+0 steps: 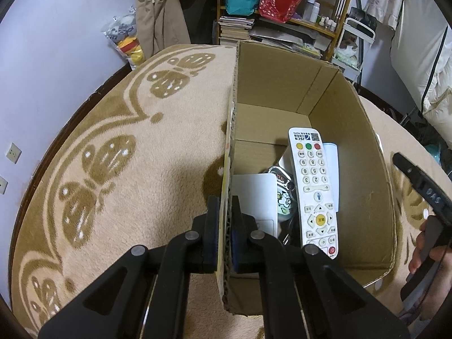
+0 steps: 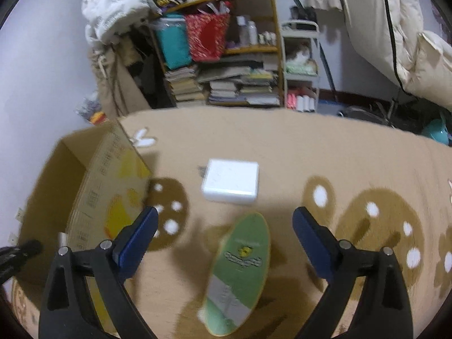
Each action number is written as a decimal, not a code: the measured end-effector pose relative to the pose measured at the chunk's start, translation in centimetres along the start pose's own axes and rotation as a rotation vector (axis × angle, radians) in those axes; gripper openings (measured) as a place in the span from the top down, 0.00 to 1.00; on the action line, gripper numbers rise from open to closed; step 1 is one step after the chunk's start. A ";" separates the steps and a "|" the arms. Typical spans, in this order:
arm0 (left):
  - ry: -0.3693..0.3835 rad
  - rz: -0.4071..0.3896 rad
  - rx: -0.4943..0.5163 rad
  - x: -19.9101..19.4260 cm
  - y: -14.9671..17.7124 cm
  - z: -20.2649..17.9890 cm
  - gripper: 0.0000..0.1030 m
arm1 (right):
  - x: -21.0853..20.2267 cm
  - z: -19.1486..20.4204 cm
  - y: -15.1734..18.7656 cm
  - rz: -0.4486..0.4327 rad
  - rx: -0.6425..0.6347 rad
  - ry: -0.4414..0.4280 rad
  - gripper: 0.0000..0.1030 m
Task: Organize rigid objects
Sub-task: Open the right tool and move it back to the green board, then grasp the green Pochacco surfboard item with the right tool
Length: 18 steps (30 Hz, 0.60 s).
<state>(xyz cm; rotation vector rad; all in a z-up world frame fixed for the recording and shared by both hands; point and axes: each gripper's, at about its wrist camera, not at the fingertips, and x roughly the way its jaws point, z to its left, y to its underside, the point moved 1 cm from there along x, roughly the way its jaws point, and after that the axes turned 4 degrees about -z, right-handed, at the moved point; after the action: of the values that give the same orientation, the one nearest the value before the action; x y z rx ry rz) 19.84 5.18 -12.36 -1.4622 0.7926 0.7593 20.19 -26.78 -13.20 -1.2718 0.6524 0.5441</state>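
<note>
My left gripper [image 1: 226, 206] is shut on the left wall of an open cardboard box [image 1: 364, 152], one pad on each side of the wall. Inside the box a white remote [image 1: 315, 189] leans on the right side, next to a flat white case [image 1: 254, 195] and a small cartoon-printed item [image 1: 284, 200]. My right gripper [image 2: 226, 213] is open wide above the cloth. A green oval object [image 2: 240, 268] lies between its blue pads [image 2: 135, 240], touching neither. A white power adapter [image 2: 231, 182] lies just beyond it. The box [image 2: 99, 175] stands to the left.
A beige cloth with brown patterns [image 1: 118, 147] covers the round table. A hand [image 1: 432, 268] holding the right tool shows at the box's right. Beyond the table's far edge stand a crowded bookshelf [image 2: 226, 79] and a white cart [image 2: 301, 65].
</note>
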 end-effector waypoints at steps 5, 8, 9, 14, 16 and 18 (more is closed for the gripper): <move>-0.005 -0.001 0.008 0.0 0.0 -0.1 0.95 | 1.3 -1.4 0.8 0.065 0.049 0.012 0.02; -0.006 -0.001 0.008 0.0 0.0 -0.2 0.95 | 2.0 -1.6 1.2 0.110 0.060 -0.010 0.02; -0.005 -0.001 0.009 0.0 0.0 -0.2 0.95 | 2.3 -1.5 1.4 0.130 0.064 -0.022 0.02; -0.004 -0.001 0.006 0.0 0.0 -0.2 0.95 | 3.4 -0.6 2.2 0.203 0.033 -0.027 0.10; -0.002 0.000 0.003 -0.1 0.0 -0.2 0.95 | 4.0 -0.3 2.8 0.238 0.019 -0.015 0.13; -0.002 0.000 0.004 -0.1 0.0 -0.2 0.95 | 4.3 -0.3 3.4 0.264 0.011 0.003 0.17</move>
<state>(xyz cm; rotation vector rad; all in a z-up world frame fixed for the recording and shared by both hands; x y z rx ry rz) 19.78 4.96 -12.29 -1.4581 0.7921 0.7587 20.83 -26.24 -18.65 -1.1832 0.8315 0.7540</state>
